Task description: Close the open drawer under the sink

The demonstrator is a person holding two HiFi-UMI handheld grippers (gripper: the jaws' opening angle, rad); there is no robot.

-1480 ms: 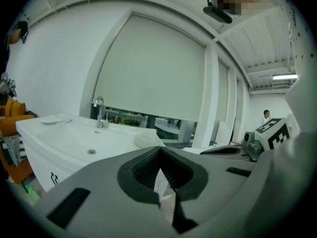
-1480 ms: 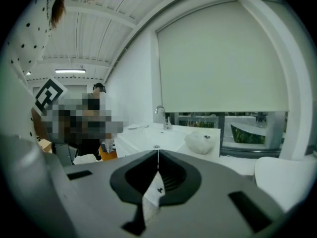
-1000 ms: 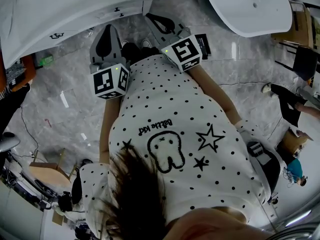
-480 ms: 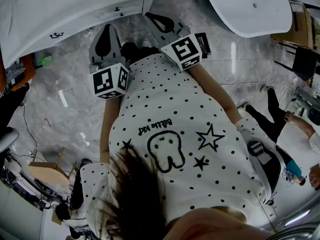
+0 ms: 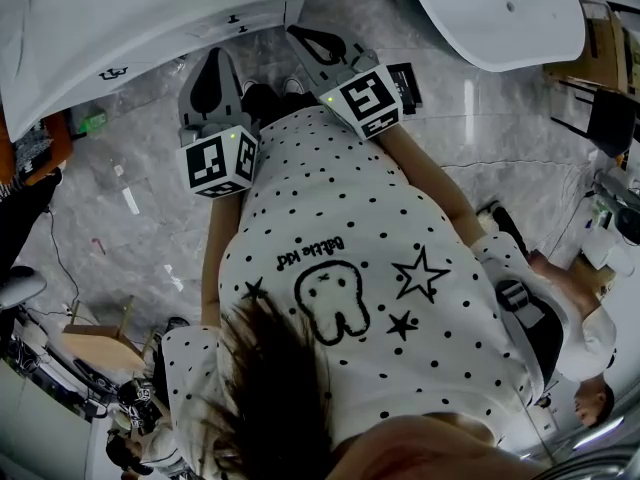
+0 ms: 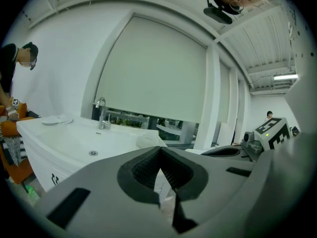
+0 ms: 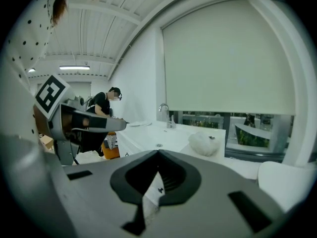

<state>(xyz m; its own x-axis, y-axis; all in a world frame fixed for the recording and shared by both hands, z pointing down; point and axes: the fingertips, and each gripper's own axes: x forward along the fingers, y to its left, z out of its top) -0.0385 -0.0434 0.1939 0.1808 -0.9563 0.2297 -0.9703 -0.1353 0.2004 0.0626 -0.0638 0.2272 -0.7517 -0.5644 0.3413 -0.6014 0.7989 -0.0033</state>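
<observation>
A white tub [image 5: 500,13] stands toward the far right of the grey marble floor [image 5: 130,228]. A pale roller blind [image 6: 153,73] covers the window. A person in black [image 7: 104,105] bends beside an orange object [image 6: 12,133].

Head view looks steeply down; both gripper views, low, share the sink [image 6: 64,133].

Right tongs [image 7: 158,155] in the foreground, jaws closed tip to tip on nothing, white sink [image 7: 171,136] with chrome tap [image 7: 165,114] beyond, fluffy white lump [image 7: 204,144] on its near corner, left tongs [image 7: 121,124] at left, person in black [image 7: 105,104] behind, pale blind [image 7: 228,58] above
</observation>
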